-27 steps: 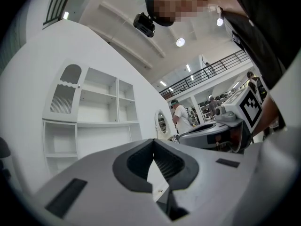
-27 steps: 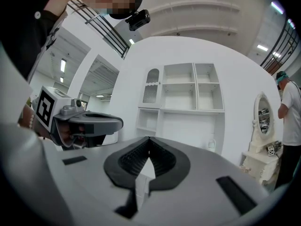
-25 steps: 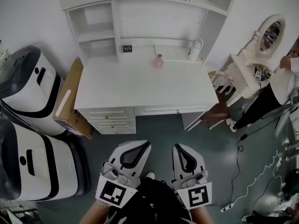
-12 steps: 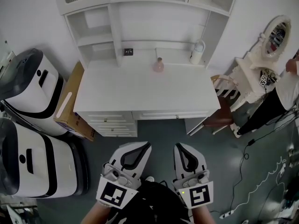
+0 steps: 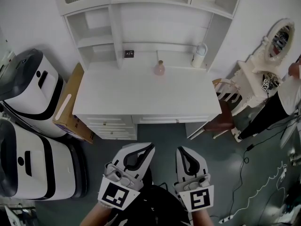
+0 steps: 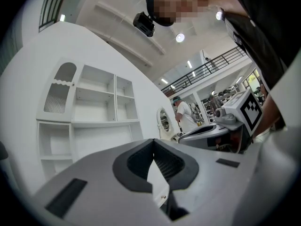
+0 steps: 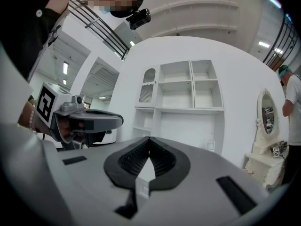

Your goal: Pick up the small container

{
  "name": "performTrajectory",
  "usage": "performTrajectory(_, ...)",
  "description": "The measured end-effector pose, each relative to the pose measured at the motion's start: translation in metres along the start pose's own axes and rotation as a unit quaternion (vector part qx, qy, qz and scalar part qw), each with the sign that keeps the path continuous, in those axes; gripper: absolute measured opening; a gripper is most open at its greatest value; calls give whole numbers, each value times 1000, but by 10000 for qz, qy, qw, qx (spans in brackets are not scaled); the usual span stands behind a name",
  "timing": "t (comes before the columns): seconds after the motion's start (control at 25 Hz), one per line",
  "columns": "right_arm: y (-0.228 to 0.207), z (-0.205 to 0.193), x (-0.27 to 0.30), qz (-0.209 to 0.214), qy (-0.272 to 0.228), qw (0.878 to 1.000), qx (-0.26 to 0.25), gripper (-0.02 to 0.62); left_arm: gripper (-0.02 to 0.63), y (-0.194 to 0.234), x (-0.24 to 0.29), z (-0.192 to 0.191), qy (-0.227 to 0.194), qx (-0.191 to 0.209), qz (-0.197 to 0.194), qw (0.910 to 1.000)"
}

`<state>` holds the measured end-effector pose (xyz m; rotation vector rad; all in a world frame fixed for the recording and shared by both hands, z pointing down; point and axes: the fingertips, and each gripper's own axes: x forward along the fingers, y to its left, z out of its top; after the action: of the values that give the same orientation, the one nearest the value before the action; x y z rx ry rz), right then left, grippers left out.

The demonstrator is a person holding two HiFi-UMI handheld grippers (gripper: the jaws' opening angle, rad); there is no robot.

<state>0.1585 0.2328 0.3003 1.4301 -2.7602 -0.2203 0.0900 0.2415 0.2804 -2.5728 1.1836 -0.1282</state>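
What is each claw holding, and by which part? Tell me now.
Nothing is held: the left claw and the right claw are both shut and empty.

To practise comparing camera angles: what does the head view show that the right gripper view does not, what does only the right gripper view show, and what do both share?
Only the head view: the small pink container on the white desk, the cardboard box beside the desk, and the desk drawers. Only the right gripper view: a dark railing overhead and the camera on the person's head. Both: the white shelf unit, the white jug, the oval mirror, the left gripper and the right gripper.
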Motion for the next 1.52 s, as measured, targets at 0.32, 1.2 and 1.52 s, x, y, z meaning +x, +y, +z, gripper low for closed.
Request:
performTrajectory(0.32, -26, -9, 28, -68, 64, 9999, -61, 2, 0, 21, 39, -12, -125, -48, -75, 9999)
performTrajectory(1.2, -130, -33, 213, 44, 335, 9994, 26, 2, 1, 165, 189, -72, 83, -159, -123, 9998)
performTrajectory(1.52, -163, -40, 286, 90, 367, 9992, 131, 2, 1, 221, 234, -94, 96, -175, -91, 9998)
